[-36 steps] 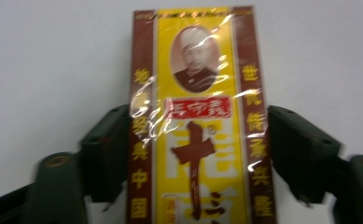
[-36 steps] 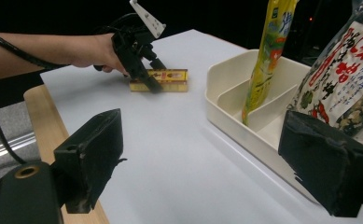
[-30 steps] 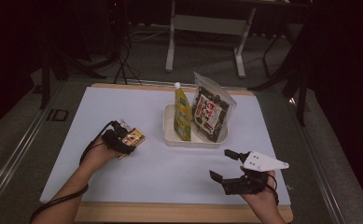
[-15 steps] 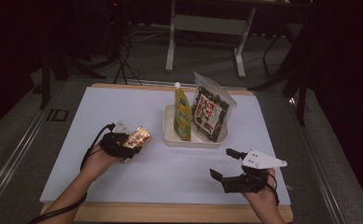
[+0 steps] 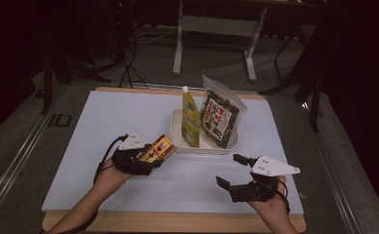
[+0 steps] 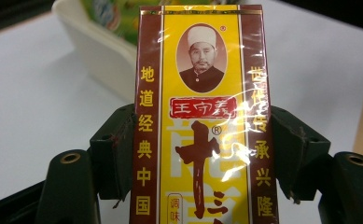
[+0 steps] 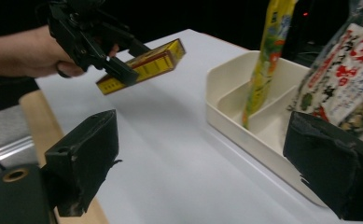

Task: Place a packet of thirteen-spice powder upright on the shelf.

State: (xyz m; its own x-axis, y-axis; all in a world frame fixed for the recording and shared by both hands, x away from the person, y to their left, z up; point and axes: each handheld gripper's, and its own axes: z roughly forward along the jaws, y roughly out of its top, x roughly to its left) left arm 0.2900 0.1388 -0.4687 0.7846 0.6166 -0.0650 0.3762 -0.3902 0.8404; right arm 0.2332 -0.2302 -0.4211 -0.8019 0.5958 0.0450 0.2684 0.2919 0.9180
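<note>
Left gripper (image 5: 150, 157) clamped on yellow-and-maroon box (image 5: 157, 149), pads pressing both long side faces about mid-length. Box off the table, carried above the white mat (image 5: 104, 122), just left of the tray (image 5: 177, 139) and near its front-left corner. Not touching it.

Key relation: tray lies ahead and to the right of the box nose. Box long axis runs straight out along the jaws, free end leading, pointing up-right toward the tray in the high view. Printed face up, roughly level, slight nose-up tilt per the right gripper view (image 7: 142, 65). In the left gripper view (image 6: 202, 116) tray rim (image 6: 100, 51) sits just beyond the box's far end, off to the left.

Tray contents: yellow-green pouch (image 5: 191, 119) standing upright left of centre, seaweed bag (image 5: 220, 117) leaning in the right part. Dividers visible inside (image 7: 258, 112). Which compartment stays free for the box: hard to tell; the front-left slot looks open.

Right gripper (image 5: 236, 173) holding nothing, jaws spread wide, hovering low over the mat front-right, well apart from the box. Nearer the tray's front-right corner, but empty.

Judgement: left hand nearer and already loaded, so next move is carry forward-right over the rim, then drop the nose in. Risk: leading end clipping the near wall or knocking the pouch.
</note>
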